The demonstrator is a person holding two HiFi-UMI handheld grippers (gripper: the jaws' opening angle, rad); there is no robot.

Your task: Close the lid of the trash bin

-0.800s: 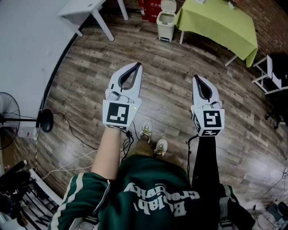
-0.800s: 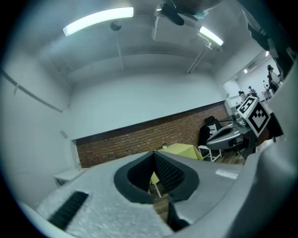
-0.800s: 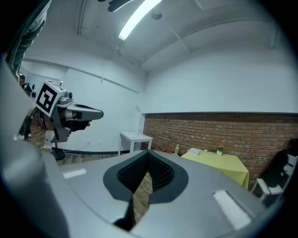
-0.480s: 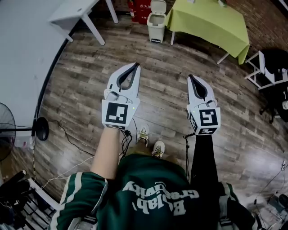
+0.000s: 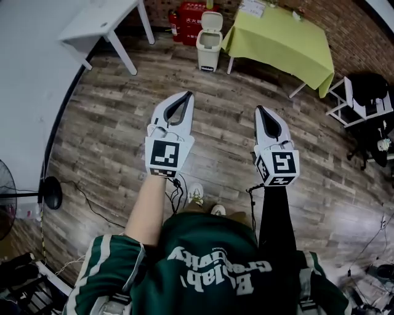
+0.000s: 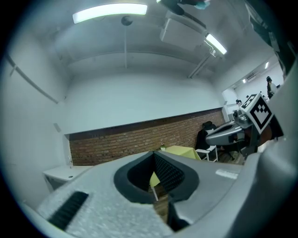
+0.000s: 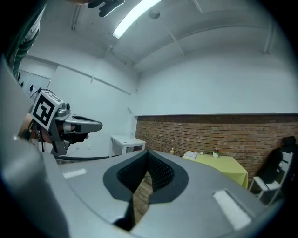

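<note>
L tongs [image 5: 186,95] & R tongs [image 5: 259,111] are held clenched, nothing gripped, over wood floor [image 5: 111,123]. Well ahead, trash bin [image 5: 208,44], lid [image 5: 212,18] raised, is seen by green bench [image 5: 277,43] left edge.

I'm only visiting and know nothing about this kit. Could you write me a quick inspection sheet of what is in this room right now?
Surface: wooden plank floor; no worktop in use.
Job's things: trash bin far ahead, beside the green-clothed table; its lid stands open.
Clutter: red containers by the brick wall; small items on the green-clothed table, too small to name.
Grippers: left gripper and right gripper both shut and empty, held in the air well short of the bin.
Cables: a gripper cable hangs under each gripper; a floor cable lies at the left.
Surroundings: white table, dark chair, fan base.
</note>
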